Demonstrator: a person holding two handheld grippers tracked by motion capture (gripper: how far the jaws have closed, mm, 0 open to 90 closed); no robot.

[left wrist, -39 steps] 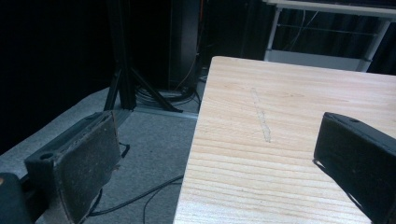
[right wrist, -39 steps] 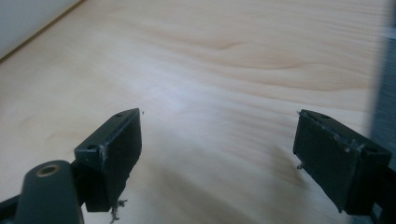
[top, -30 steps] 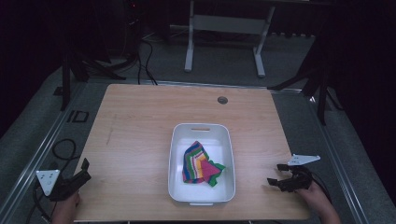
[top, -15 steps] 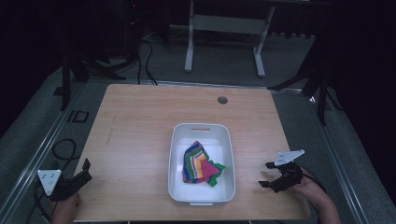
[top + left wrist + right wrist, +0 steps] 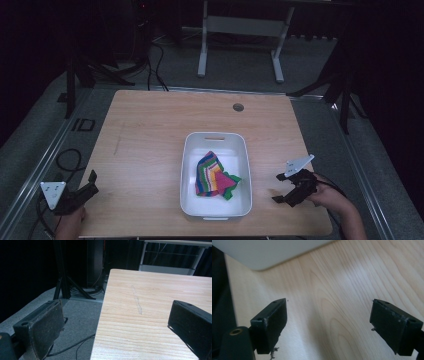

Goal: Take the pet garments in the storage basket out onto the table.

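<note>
Cloth lies in the white tub, between the gaping left tongs and right tongs.

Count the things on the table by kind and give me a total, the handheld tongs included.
White tub: 1
Striped multicoloured cloth, lying in the tub: 1
Tongs: 2, the left tongs at the table's near left edge and the right tongs near the tub's right side, both open
Total: 4

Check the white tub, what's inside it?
The white tub holds one crumpled striped cloth with green edging, lying toward the near half; the rest of the floor is bare. Anything under the cloth is covered, so I can't tell.
</note>
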